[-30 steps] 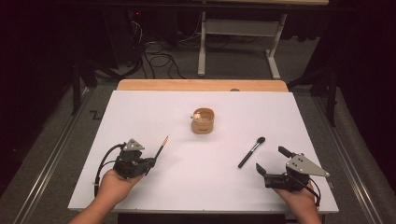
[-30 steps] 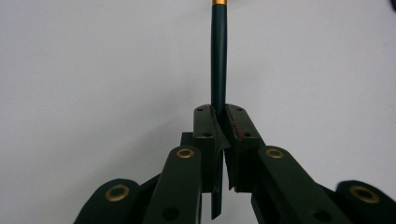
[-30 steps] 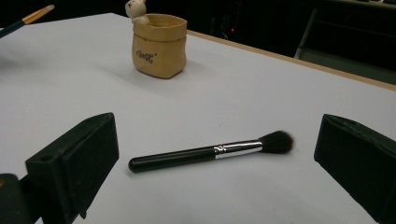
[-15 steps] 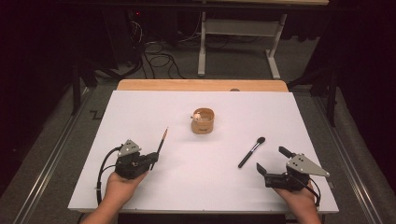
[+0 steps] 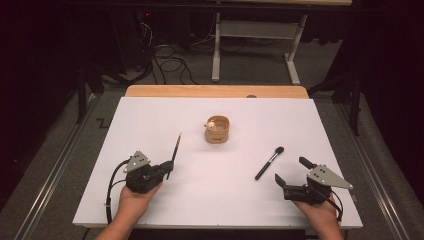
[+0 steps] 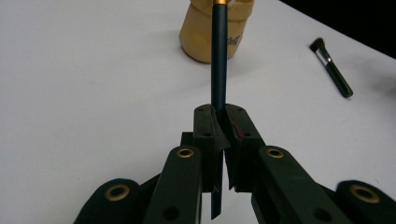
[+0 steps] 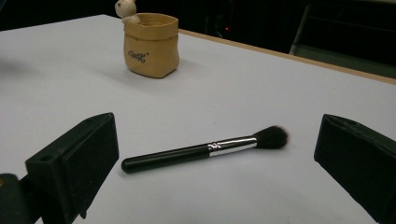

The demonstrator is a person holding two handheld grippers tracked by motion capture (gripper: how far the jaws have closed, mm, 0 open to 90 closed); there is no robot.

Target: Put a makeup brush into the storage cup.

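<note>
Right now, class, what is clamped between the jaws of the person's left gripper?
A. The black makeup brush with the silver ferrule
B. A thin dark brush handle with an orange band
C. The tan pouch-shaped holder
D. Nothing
B: the left gripper has its jaws shut on the thin dark brush handle, which points toward the tan holder.

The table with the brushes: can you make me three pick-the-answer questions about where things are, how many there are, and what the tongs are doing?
1. Where does the pot stand?
A. middle of the table
B. on the floor
C. at the left edge

2. How many brushes are there?
A. one
B. two
C. four

3. What are the left tongs doing?
A. hanging open
B. squeezing the pot
C. clamped on a thin brush

Answers:
1 A, the pot sits mid-table.
2 B, the thin brush in the left tongs, and a fluffy brush lying before the open right tongs.
3 C, the jaws pinch its handle.
</note>
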